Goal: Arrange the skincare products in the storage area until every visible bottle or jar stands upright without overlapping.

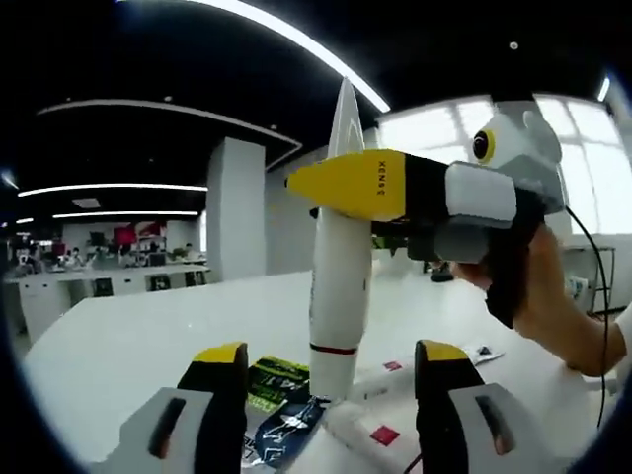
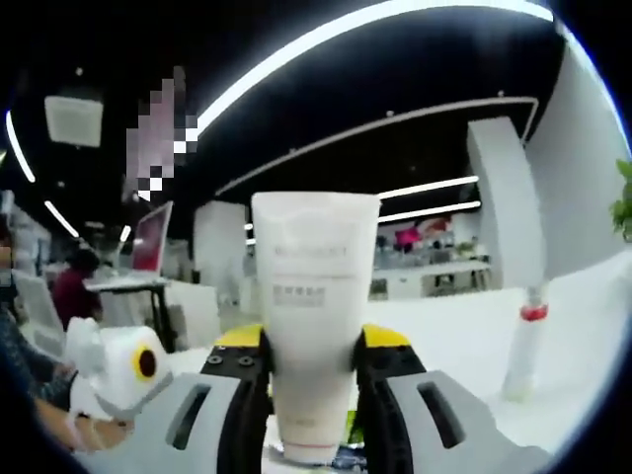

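A white tube (image 1: 341, 276) with a red band near its foot stands upright on its cap on the white table (image 1: 148, 336). My right gripper (image 1: 348, 188) reaches in from the right, and its yellow-tipped jaws are shut on the tube's upper half. In the right gripper view the same tube (image 2: 314, 296) sits clamped between my right gripper's (image 2: 314, 341) jaws, wide crimped end up. My left gripper (image 1: 331, 354) is low in front of the tube's foot, open, its fingers apart on either side without touching it. Its body (image 2: 118, 380) appears at lower left in the right gripper view.
Flat sachets lie on the table by the tube's foot: a dark green one (image 1: 276, 380) and white ones with red squares (image 1: 385, 433). A slim white bottle with a red band (image 2: 523, 346) stands apart at right. A hand (image 1: 548, 296) holds the right gripper. Desks and seated people (image 2: 74, 291) are behind.
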